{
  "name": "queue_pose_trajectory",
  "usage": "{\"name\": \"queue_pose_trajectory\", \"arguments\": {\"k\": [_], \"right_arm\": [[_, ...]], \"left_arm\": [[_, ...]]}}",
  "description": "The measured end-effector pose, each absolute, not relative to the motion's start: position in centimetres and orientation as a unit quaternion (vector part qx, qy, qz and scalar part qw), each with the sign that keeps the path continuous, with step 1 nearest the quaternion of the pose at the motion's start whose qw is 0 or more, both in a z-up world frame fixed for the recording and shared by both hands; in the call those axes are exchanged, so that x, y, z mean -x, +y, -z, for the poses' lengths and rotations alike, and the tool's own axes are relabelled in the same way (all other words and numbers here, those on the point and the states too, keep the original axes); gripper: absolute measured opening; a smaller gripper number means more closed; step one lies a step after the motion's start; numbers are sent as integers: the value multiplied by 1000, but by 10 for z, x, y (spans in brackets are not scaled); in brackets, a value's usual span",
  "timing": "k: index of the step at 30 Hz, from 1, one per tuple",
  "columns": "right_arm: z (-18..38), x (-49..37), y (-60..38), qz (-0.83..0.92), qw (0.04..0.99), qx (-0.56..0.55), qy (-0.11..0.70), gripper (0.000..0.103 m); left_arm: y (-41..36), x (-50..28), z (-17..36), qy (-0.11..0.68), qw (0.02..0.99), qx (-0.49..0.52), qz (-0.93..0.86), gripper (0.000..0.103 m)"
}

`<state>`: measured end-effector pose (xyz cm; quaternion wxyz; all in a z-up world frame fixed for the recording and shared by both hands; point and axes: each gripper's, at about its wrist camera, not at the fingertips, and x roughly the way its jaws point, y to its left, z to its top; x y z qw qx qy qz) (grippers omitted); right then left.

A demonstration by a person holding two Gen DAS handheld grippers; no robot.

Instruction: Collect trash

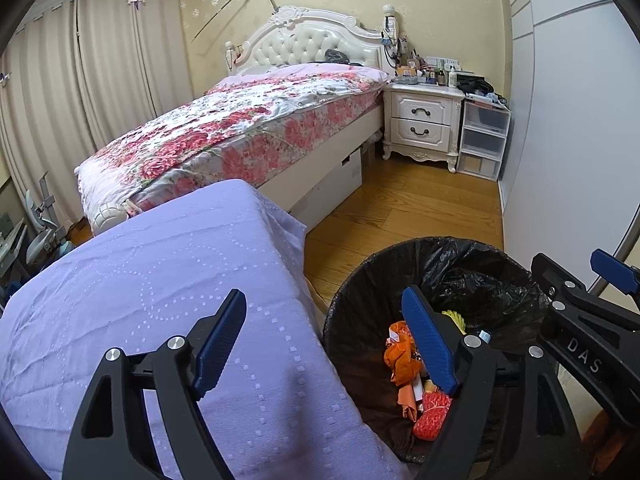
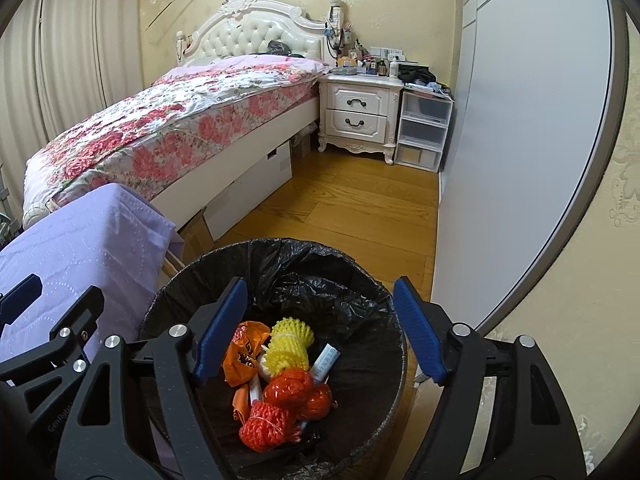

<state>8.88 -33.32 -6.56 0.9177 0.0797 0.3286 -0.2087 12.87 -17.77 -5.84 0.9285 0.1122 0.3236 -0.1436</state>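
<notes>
Taking the black-lined trash bin (image 2: 276, 264) as the landmark, the right tool (image 2: 320, 332) hangs directly above its mouth, jaws spread wide with nothing between them, the blue pads straddling the pile inside. The left tool (image 1: 332, 344) sits off to the bin's left, also spread and empty; its right finger (image 1: 430, 344) overhangs the bin's near-left rim while its left finger (image 1: 222, 344) stands over the lilac-covered surface (image 1: 160, 280) that butts against the bin on that side. The collected trash lies at the bottom of the bin, below and slightly ahead of the right tool: an orange net bundle (image 2: 266, 426) nearest, a second orange-red bundle (image 2: 300, 392) just behind it, a crumpled orange wrapper (image 2: 244, 352) to the left, a yellow foam sleeve (image 2: 288, 344) further in with its long axis running away from the camera, and a small white tube (image 2: 326, 360) leaning against it on the right. Nothing else that reads as litter shows on the lilac cover or on the wooden floor (image 2: 352, 200) beyond the bin, so the next item most likely lies outside both views, and neither hand is clearly nearer to it. Past the floor strip stand the flowered bed (image 2: 160, 128), left of the bin, and the white nightstand (image 2: 360, 108) at the far wall.
</notes>
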Motion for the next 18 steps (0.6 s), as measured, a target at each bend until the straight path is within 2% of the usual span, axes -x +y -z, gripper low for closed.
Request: {"name": "queue_pose_trajectory", "arguments": {"k": [8,18], "right_arm": [[55,-80,-323,208,922,-71,319,81],[44,-61,-306,200,928,-68,308,82]], "left_arm": [[-162,-118,45,310,936,-99,134,81],[-139,-96,28,289,945,-84,130,83]]}}
